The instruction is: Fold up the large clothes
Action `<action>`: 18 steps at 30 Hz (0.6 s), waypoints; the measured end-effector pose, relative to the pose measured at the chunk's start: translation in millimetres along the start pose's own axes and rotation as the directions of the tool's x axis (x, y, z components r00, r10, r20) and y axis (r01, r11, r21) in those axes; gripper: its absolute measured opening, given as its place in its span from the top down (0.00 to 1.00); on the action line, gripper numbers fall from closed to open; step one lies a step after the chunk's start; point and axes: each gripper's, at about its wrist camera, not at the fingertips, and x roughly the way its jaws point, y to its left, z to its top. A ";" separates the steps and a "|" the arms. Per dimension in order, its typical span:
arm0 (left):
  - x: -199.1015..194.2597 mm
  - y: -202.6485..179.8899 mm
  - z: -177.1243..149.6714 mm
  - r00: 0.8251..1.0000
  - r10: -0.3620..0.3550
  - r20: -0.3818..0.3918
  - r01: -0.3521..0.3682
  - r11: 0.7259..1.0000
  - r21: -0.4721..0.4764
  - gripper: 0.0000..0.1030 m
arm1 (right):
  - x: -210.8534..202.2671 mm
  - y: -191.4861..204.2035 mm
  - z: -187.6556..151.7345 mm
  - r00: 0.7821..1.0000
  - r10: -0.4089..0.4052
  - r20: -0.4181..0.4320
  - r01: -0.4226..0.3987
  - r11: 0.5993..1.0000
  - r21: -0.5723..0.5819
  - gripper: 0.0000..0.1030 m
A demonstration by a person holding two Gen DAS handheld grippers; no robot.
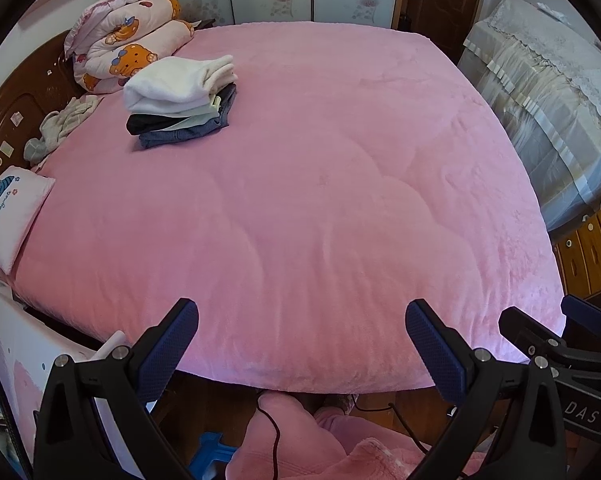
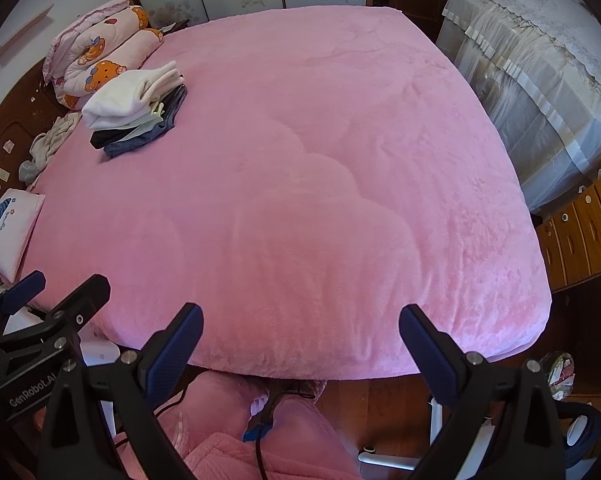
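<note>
**Both grippers idle at bed foot; clothes stacked far left**

Near: my left gripper (image 1: 302, 334) and right gripper (image 2: 300, 340) hover side by side over the near edge of the pink bedspread (image 1: 320, 200). Jaws on both spread wide, nothing betw. them. Below, pink-clad legs (image 1: 296, 436) w/ a black cable across.

Mid: bedspread flat, bare, no obstruction.

Far left: folded clothes stack (image 1: 180, 102) lies on the spread. White fleece item on top, pale green and black layers under it, denim at bottom. Edges roughly aligned.

Beyond stack: rolled cartoon-print quilt (image 1: 128, 48) just behind it; crumpled beige garment (image 1: 60, 128) by the headboard (image 1: 24, 100); small pillow (image 1: 10, 216) at left edge. Right: lace-covered furniture (image 1: 540, 92), well apart.
</note>
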 end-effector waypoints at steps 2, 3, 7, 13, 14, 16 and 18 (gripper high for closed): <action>-0.2 -0.3 -0.2 1.000 0.000 -0.001 0.000 1.000 0.000 0.00 | -0.3 -0.5 0.0 1.000 0.001 0.001 -0.001 1.000 0.000 0.04; -0.5 -0.4 -0.2 1.000 0.000 -0.002 0.000 1.000 -0.001 0.00 | -0.4 -0.6 0.0 1.000 0.001 0.001 -0.001 1.000 0.000 0.04; -0.1 -0.2 0.1 1.000 0.001 -0.002 -0.001 1.000 0.000 0.00 | -0.6 -0.7 -0.1 1.000 0.002 0.002 -0.002 1.000 0.000 0.04; 0.4 -2.8 -0.8 1.000 0.003 -0.002 -0.003 1.000 0.000 0.00 | -0.4 -0.3 -0.4 1.000 0.002 0.002 -0.002 1.000 0.000 0.04; 0.4 -2.9 -0.7 1.000 0.004 -0.002 -0.004 1.000 0.000 0.00 | -0.3 -0.4 -0.3 1.000 0.002 0.001 -0.002 1.000 -0.001 0.04; -0.3 -3.9 -1.0 1.000 0.005 -0.002 -0.005 1.000 0.001 0.00 | -0.1 0.1 -0.7 1.000 0.002 0.000 -0.002 1.000 0.001 0.04; -0.3 -3.6 -0.9 1.000 0.006 -0.002 -0.006 1.000 0.000 0.00 | -0.1 0.3 -0.7 1.000 0.002 0.000 -0.002 1.000 0.001 0.04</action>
